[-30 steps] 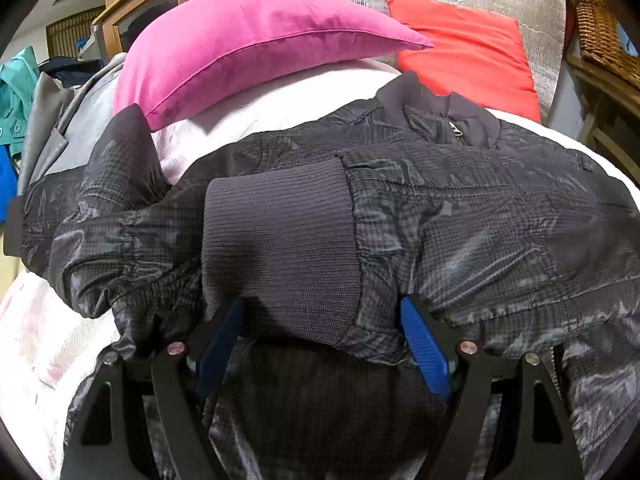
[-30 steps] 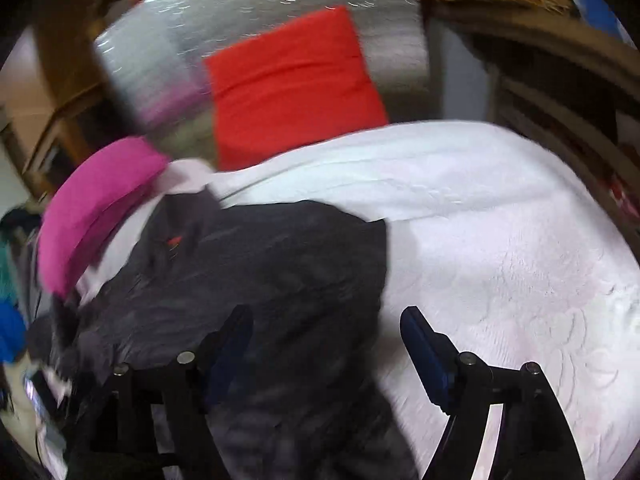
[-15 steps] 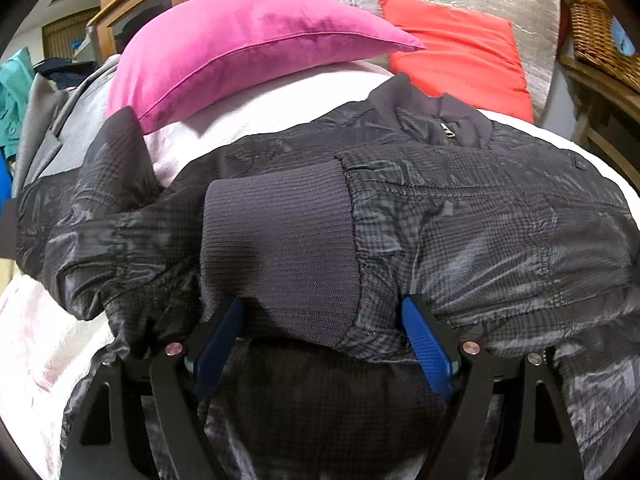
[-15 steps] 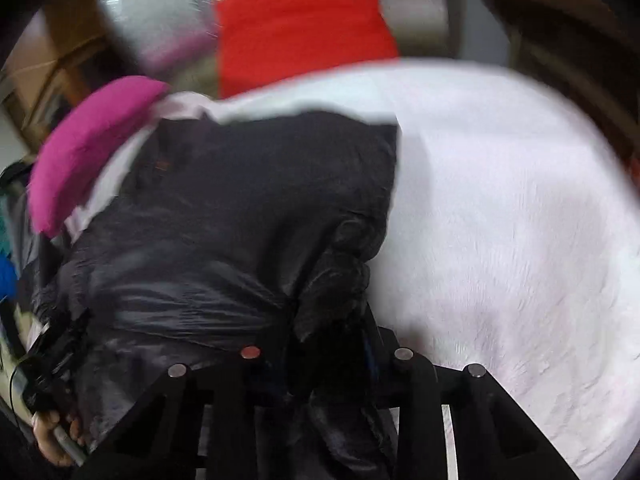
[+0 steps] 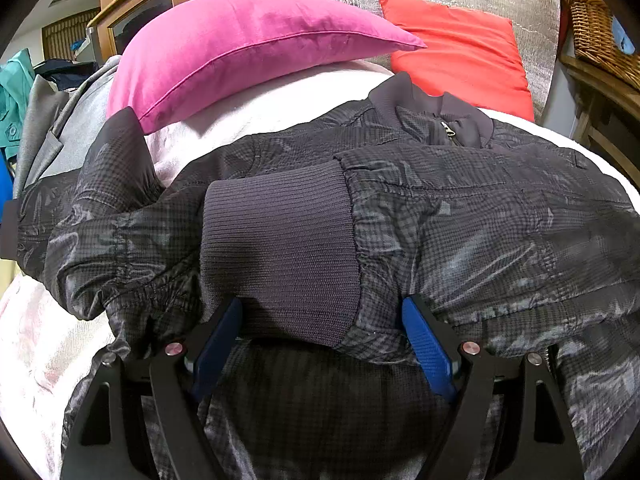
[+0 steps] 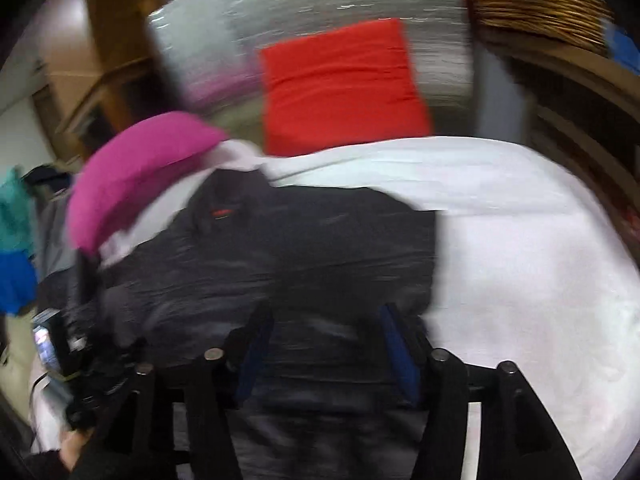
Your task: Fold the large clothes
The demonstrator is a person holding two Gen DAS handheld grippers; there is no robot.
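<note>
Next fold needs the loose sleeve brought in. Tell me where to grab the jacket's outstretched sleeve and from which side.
Take the outstretched sleeve at its ribbed end, near the pink pillow. That knit band is thicker and less slippery than the shiny shell. Come from the jacket's outer left side, jaws across the band, since the sleeve lies flat, pointing away from the body. The left gripper is probably nearer.

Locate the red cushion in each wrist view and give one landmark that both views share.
Left wrist: the red cushion is at upper right, leaning on the silver padded backing, behind the jacket's collar.
Right wrist: the red cushion is at upper centre, blurred, beyond the dark jacket.
Shared landmark: the pink pillow, left of the red cushion in both views.
</note>
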